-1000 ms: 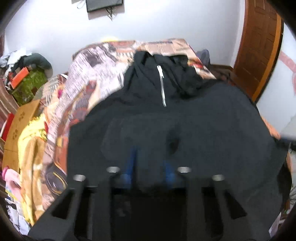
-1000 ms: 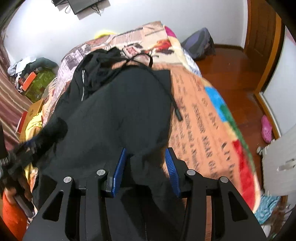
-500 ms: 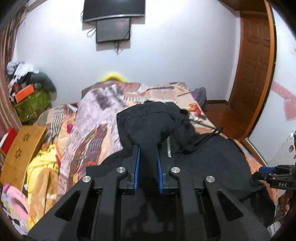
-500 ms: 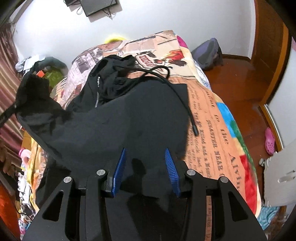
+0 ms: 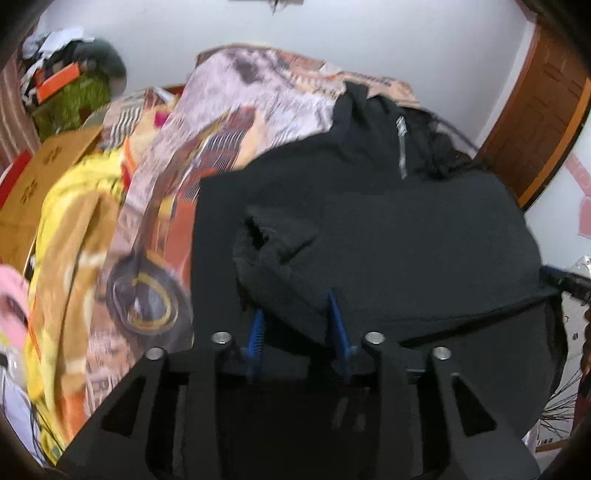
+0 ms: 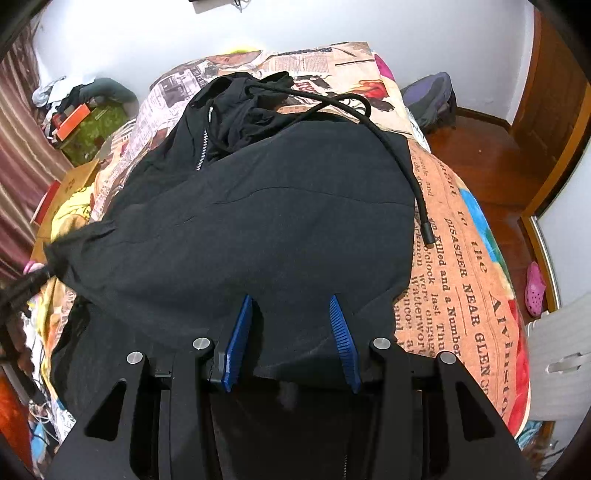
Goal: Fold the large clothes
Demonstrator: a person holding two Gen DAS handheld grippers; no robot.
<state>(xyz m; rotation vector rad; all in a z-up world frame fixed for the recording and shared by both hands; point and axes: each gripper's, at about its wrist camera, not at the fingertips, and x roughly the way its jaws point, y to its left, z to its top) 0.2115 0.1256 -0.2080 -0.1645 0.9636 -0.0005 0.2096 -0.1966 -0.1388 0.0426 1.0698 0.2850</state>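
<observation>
Two wrist fisheyes, tilted steeply down and close over a bed (image 6: 461,258) — each looks past its own fingers toward the far wall; both share the black hoodie (image 5: 406,229) (image 6: 258,221) mid-frame.

A hoodie (image 6: 258,221) lies spread on a bed (image 6: 461,258).
Its hood is at the far end, near the wall (image 6: 332,22). Its cord (image 6: 399,155) lies to the right, on the bed cover. A cardboard box (image 5: 40,184) sits left of the bed.

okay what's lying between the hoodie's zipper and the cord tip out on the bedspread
Right wrist view: between the zipper and the cord tip lies only the hoodie's folded black fabric.
</observation>
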